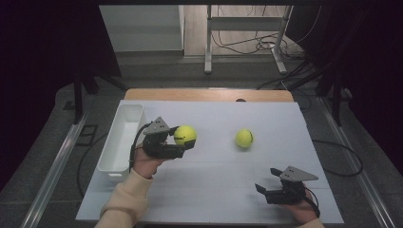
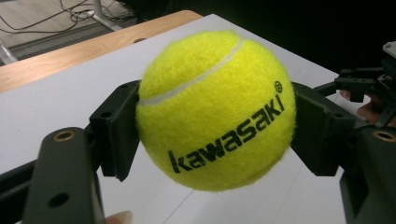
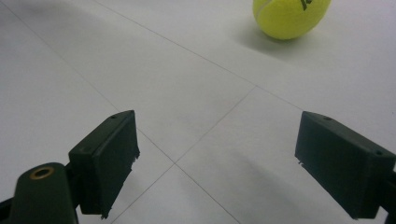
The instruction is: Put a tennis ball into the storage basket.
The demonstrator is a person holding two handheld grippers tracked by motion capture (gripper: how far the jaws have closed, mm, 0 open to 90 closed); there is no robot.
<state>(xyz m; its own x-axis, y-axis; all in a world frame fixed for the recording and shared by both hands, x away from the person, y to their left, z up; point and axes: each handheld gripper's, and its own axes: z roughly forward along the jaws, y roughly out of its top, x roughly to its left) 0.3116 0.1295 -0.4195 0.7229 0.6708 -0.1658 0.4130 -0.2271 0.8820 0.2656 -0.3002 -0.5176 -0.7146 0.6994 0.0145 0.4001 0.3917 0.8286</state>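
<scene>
"Kawasaki" in black on yellow tennis ball (image 2: 215,109), clamped in left claw (image 1: 183,138), lifted off worktop (image 1: 214,180) beside white bin (image 1: 121,135). Right claw (image 1: 266,183) wide, low, level; second ball (image 1: 244,138) ahead.

High view: fixed overhead, facing forward and down across the whole white-topped rectangular worktop (image 1: 214,190). Left gripper view: close behind its tongs, facing a fuzzy yellow tennis ball (image 2: 215,109). Right gripper view: low over the worktop, sharing with the high view a second yellow tennis ball (image 3: 290,16) at 1 o'clock.
</scene>
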